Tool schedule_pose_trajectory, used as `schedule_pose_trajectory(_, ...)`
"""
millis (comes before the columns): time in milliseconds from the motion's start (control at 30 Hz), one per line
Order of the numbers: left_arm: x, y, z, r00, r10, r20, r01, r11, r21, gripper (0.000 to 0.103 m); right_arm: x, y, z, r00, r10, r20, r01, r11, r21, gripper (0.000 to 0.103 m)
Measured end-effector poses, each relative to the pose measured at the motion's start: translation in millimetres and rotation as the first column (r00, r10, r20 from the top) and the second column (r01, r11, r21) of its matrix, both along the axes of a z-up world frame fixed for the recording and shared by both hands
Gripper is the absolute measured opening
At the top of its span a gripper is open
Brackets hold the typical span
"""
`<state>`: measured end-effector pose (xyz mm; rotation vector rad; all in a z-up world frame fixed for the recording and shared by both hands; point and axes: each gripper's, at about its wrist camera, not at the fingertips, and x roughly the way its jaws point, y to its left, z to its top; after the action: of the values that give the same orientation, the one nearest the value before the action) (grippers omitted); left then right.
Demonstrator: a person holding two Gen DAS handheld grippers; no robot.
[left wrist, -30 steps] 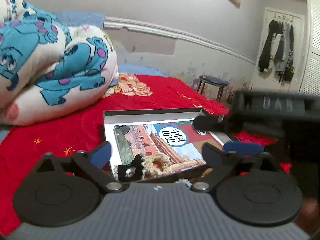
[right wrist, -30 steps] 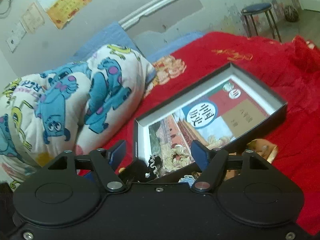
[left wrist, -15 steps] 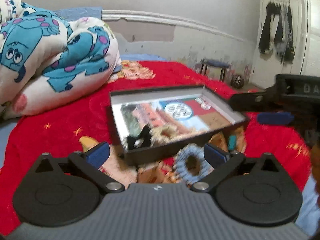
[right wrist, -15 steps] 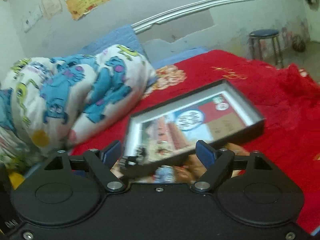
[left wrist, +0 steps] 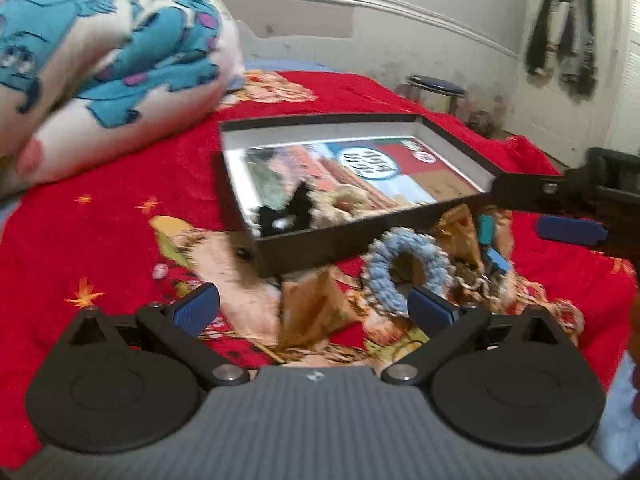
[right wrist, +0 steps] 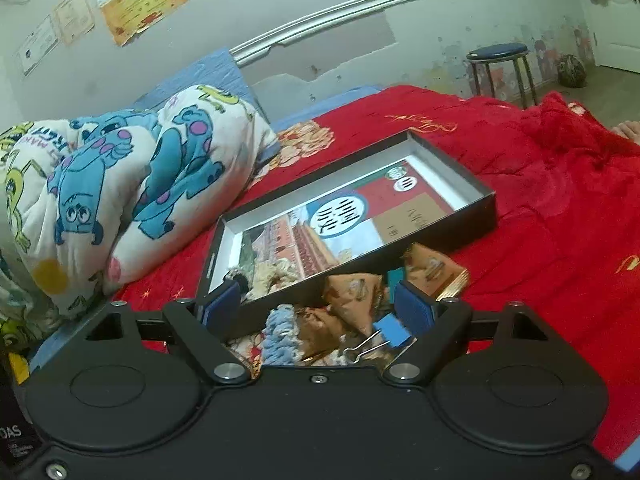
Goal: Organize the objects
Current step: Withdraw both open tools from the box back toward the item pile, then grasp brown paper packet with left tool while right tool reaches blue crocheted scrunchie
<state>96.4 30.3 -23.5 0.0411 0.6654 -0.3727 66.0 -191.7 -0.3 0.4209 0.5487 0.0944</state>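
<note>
A red bedspread (right wrist: 552, 208) carries the open black box (right wrist: 476, 200) with the blue scrunchie (left wrist: 408, 268) just near of it. Both grippers tilt downward: left gripper (left wrist: 314, 310) spread, empty; right gripper (right wrist: 320, 306) has just been opening, gripping nothing.

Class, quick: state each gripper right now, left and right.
Left gripper: open, holding nothing.
Right gripper: open, has just been opening, holding nothing.

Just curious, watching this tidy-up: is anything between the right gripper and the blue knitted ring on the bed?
Nothing visible. The right gripper stands open, and the blue knitted ring lies just ahead between its fingers, beside brown packets.
</note>
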Motion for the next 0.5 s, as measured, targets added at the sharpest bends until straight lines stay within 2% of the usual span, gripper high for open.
schedule_pose_trajectory(133,-4,-7,-1,0.999,-0.051,0.013,0.051,0.998,0.029,0.103,4,13,-7,1.0,0.022,-0.021,-0.023,1.0,-0.017,0.084)
schedule_pose_trajectory(300,-10,-4,5,0.998,-0.054,0.016,0.054,0.998,-0.027,0.103,10,25,-16,0.999,0.045,-0.025,-0.047,0.997,-0.055,0.084)
schedule_pose_trajectory(500,-7,3,13,0.998,-0.04,0.044,0.043,0.996,-0.078,0.103,12,28,-22,0.998,0.057,-0.031,-0.058,0.997,-0.053,0.084)
